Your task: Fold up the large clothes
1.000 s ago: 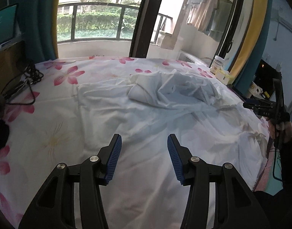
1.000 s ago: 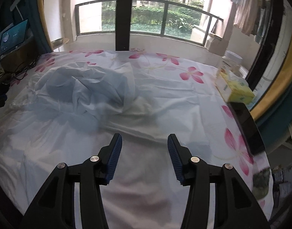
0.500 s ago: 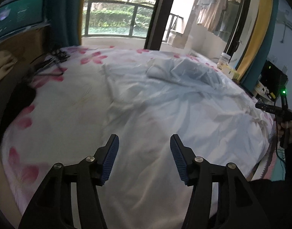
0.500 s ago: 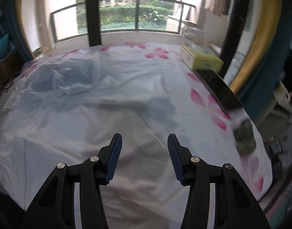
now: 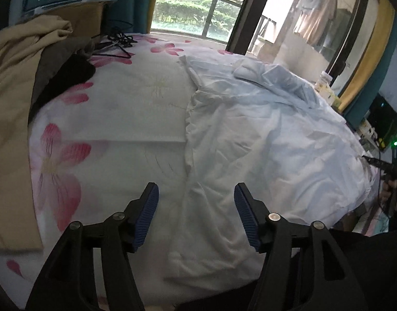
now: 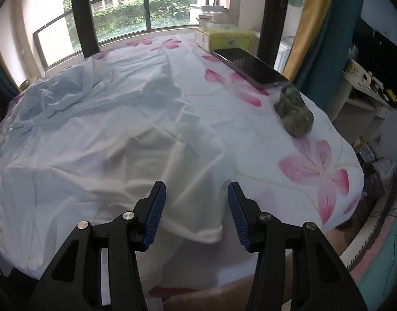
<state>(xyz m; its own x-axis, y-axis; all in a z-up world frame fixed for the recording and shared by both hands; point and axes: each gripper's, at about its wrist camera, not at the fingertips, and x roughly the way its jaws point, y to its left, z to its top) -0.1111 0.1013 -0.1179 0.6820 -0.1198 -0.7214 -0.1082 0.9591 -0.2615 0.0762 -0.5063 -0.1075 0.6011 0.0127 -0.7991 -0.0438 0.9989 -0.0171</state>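
A large pale blue-white cloth lies spread and wrinkled over a bed with a pink-flower sheet. Its far part is bunched in a heap. My left gripper is open and empty, just above the cloth's near left edge. In the right wrist view the same cloth covers the left and middle of the bed. My right gripper is open and empty over the cloth's near right corner. The right gripper also shows in the left wrist view at the far right.
Tan and dark clothes are piled at the bed's left side, with black cables behind. A dark tablet, a yellow tissue box and a grey-green bundle lie along the bed's right edge. A window with railing is beyond.
Both grippers have moved apart along the near bed edge: the left swung left to the cloth's left edge, the right swung right to its right corner. Both stayed open.
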